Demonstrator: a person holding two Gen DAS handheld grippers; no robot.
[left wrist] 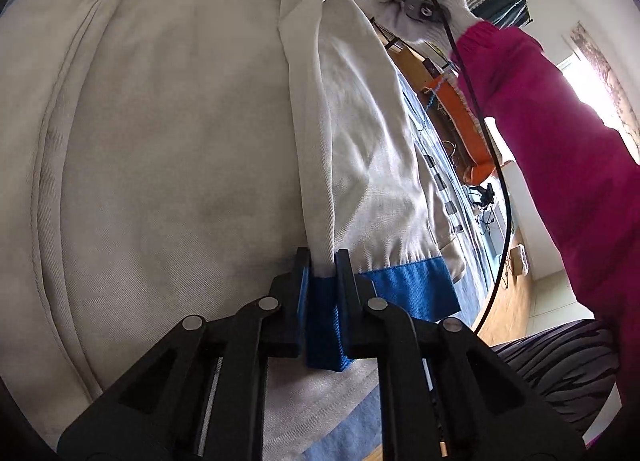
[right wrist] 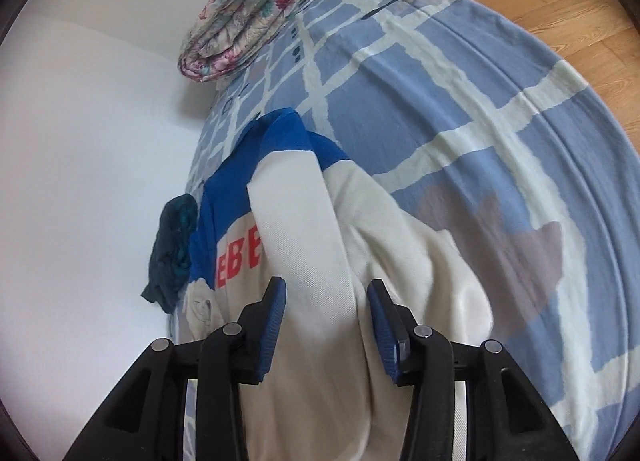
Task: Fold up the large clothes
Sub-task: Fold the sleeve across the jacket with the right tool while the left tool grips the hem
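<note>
A large white jacket (left wrist: 168, 133) with blue trim and red letters lies spread on the bed. My left gripper (left wrist: 322, 261) is shut on the blue cuff (left wrist: 324, 321) of its sleeve, which stretches away across the jacket. In the right wrist view the jacket (right wrist: 320, 261) shows its blue collar part (right wrist: 280, 137) and red letters (right wrist: 240, 259). My right gripper (right wrist: 326, 301) is open, its jaws on either side of a white fold of the jacket, not closed on it.
The bed has a blue and white checked sheet (right wrist: 460, 101). A folded floral quilt (right wrist: 256, 9) lies at its far end by the white wall. A dark garment (right wrist: 172, 253) lies beside the jacket. Wooden floor (right wrist: 560, 1) borders the bed. The person's pink-sleeved arm (left wrist: 560, 141) is at right.
</note>
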